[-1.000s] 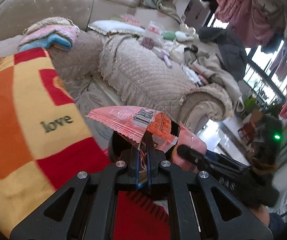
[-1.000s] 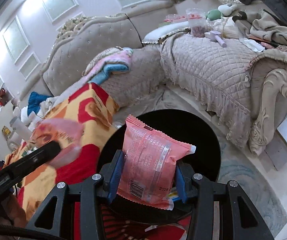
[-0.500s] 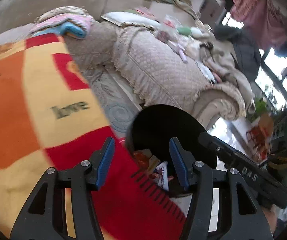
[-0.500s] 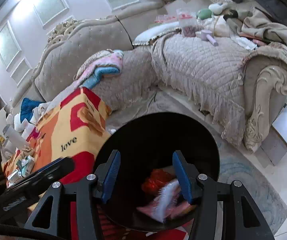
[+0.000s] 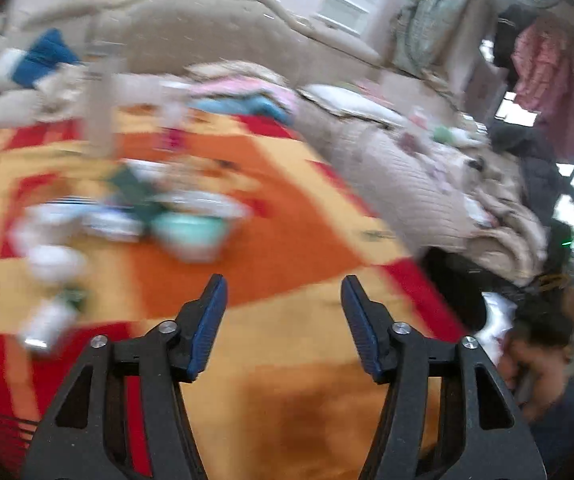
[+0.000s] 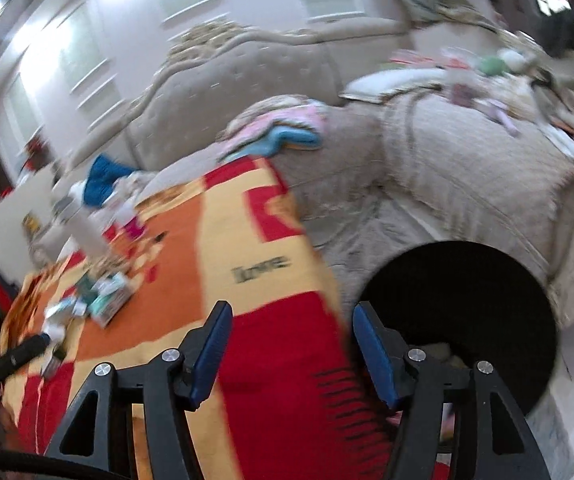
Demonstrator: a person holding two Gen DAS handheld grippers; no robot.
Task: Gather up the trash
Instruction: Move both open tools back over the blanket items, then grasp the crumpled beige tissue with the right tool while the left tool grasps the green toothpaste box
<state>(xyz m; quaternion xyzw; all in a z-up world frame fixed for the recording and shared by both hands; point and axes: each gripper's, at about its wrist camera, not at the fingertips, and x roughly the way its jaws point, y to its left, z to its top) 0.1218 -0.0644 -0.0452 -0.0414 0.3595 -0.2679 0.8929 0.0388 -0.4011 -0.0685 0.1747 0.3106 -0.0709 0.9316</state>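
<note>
My left gripper point(image 5: 283, 292) is open and empty above an orange, yellow and red blanket point(image 5: 287, 248) covering the table. Blurred litter point(image 5: 135, 216), packets and a pale green tub, lies on the blanket ahead and to the left. My right gripper point(image 6: 289, 320) is open and empty over the blanket's right edge point(image 6: 311, 280). The black round trash bin point(image 6: 459, 312) stands on the floor just right of it, with some wrappers dimly visible inside. The litter also shows in the right wrist view point(image 6: 103, 296) at far left.
A beige quilted sofa point(image 6: 467, 168) wraps round behind the table and bin, piled with towels point(image 6: 283, 128) and clothes. A tall pale bottle point(image 5: 101, 112) stands on the table's far side. The other gripper's dark arm point(image 6: 11, 356) enters at lower left.
Both grippers opened and dropped their pink wrappers into the black bin. Both then swung left, away from the bin and towards the blanket-covered table; the views are motion-blurred.
</note>
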